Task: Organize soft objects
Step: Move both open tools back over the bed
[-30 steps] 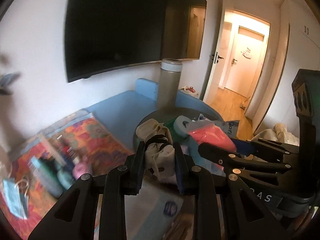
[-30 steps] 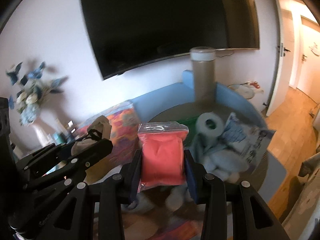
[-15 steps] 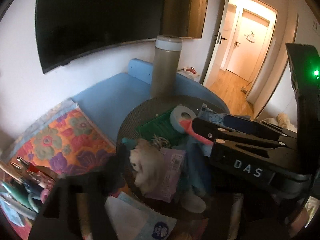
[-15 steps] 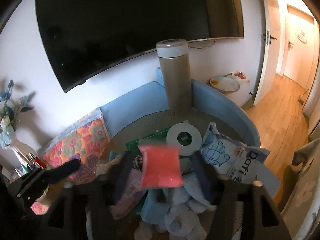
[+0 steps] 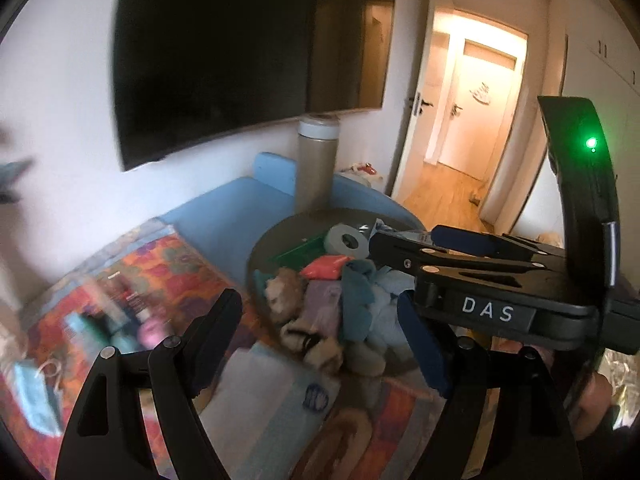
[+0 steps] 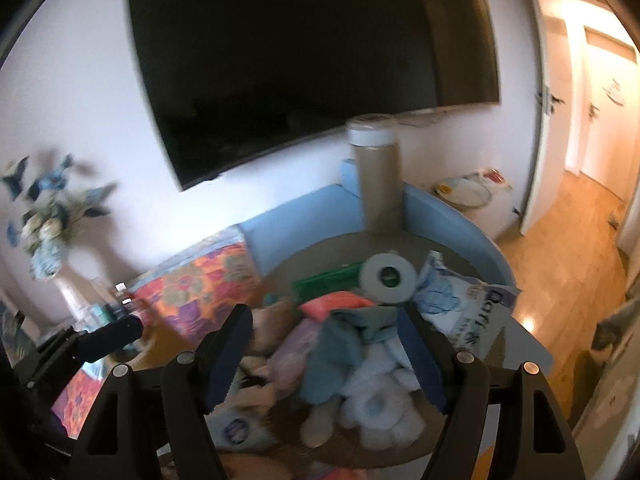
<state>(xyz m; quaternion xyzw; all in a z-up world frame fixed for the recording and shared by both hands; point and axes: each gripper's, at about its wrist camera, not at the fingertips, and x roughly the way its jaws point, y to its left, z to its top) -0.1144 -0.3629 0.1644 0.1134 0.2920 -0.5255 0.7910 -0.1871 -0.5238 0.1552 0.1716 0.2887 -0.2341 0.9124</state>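
A pile of soft things lies on the round dark table [image 5: 276, 232]. In it are an orange-red bag [image 5: 324, 266] [image 6: 334, 304], a beige pouch [image 5: 280, 288], a teal cloth [image 6: 340, 344], a lilac pack [image 6: 296, 344] and a white fluffy piece [image 6: 376, 400]. My left gripper [image 5: 316, 312] hangs over the pile's near side, its jaws opening with nothing between the pads. My right gripper [image 6: 324, 320] hovers over the pile as well, jaws opening and empty. It also shows in the left wrist view as the right gripper [image 5: 460, 248].
A paper roll [image 6: 387, 278], a green box [image 6: 328, 280] and a blue-white pack [image 6: 468, 308] sit at the table's back. A tall flask [image 6: 374, 184] stands behind, under a wall screen [image 6: 320, 60]. A flowered cloth [image 5: 140, 272] lies left, and a doorway [image 5: 472, 128] is to the right.
A second ago the left gripper was shut on the beige pouch and the right on the orange-red bag. Both have let go; the items now lie in the pile and the jaws stand wide.
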